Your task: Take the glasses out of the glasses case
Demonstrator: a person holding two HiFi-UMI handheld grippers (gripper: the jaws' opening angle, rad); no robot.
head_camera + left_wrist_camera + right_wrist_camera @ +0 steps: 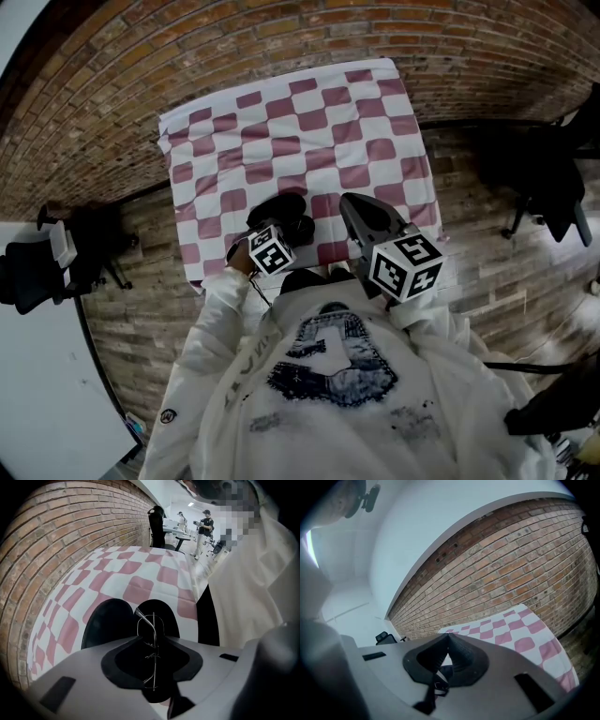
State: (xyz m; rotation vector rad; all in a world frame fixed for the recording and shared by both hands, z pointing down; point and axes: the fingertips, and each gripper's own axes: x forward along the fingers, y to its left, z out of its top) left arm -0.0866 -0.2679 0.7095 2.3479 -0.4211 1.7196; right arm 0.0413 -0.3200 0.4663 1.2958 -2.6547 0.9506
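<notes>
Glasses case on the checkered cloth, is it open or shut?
Open: the glasses case lies with both black halves spread on the cloth, the glasses standing within the left claw.

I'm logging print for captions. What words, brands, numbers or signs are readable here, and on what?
No text is readable.
Sweatshirt: chest graphic and sleeve lettering, too blurred to read.
Left marker cube, right marker cube: square patterns only, no letters.

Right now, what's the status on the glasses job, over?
Left tool clamped on glasses, over open case. Right tool shut, empty. Nothing in the way.
</notes>
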